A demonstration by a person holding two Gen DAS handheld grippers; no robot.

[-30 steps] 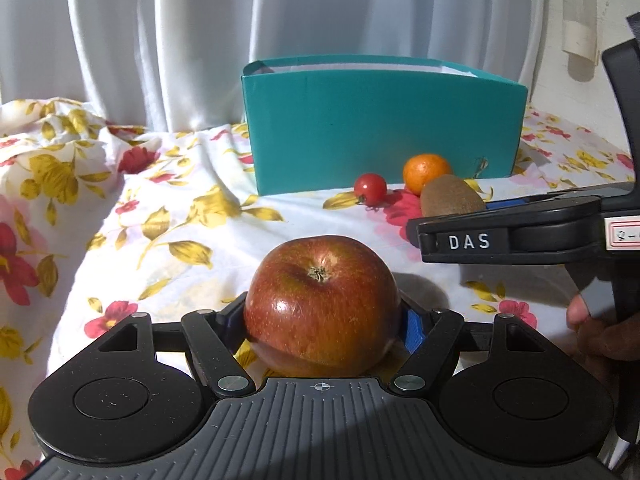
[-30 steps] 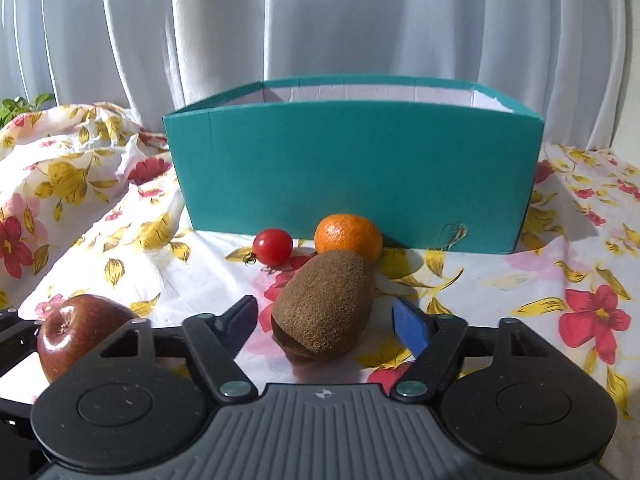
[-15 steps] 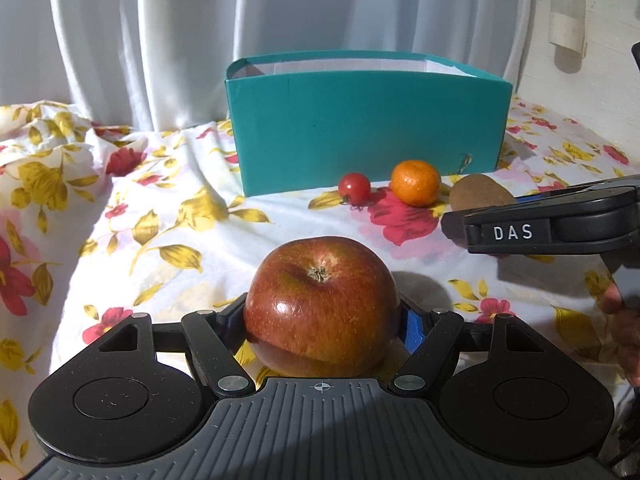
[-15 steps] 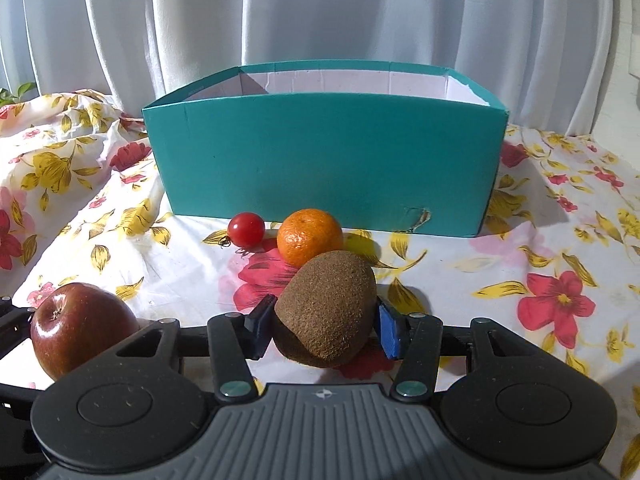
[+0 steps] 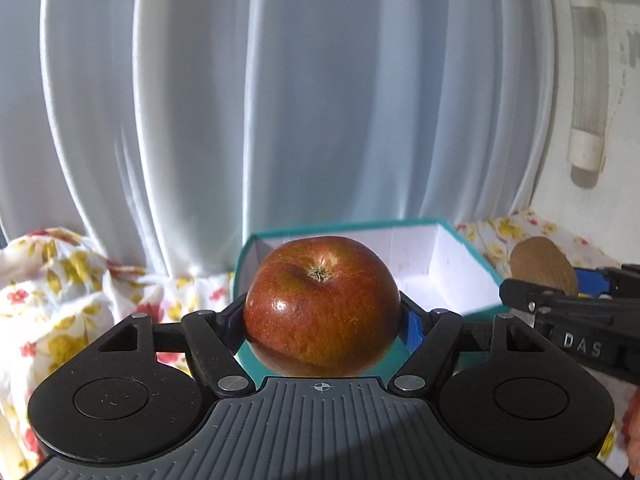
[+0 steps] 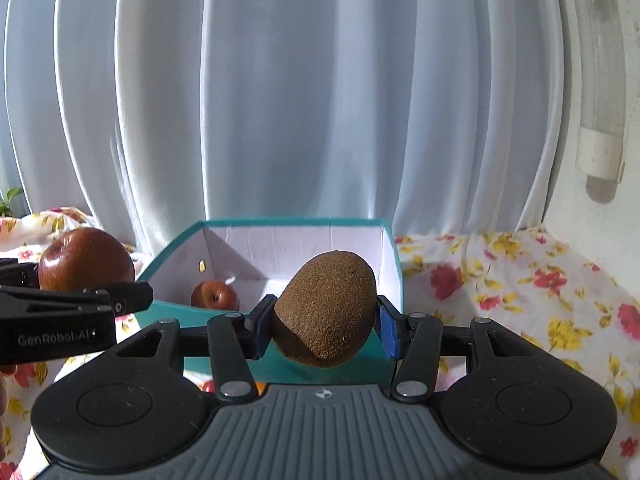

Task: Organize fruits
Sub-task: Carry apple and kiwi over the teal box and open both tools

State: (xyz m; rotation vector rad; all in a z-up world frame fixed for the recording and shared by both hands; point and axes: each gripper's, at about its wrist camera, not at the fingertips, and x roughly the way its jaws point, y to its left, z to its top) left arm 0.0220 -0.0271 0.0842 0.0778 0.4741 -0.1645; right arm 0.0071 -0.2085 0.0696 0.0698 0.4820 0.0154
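Above the teal box, the left tool is gripping a red apple, hiding its pads; at three o'clock, the right tool is clamping a kiwi. Another apple is sitting half-hidden inside the box.

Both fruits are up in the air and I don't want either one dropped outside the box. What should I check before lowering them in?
1. Left claw gripping the apple: ok, pads press on both sides.
2. Right claw gripping the kiwi: ok, having just closed on it.
3. Teal box open on top: ok.
4. Free floor in the box: ok, one small red fruit sits at the near left, the rest looks bare.
5. Fruits past the box's near wall: cannot tell, both overlap it in the wrist views.
6. Claws apart from each other: ok, side by side without touching.
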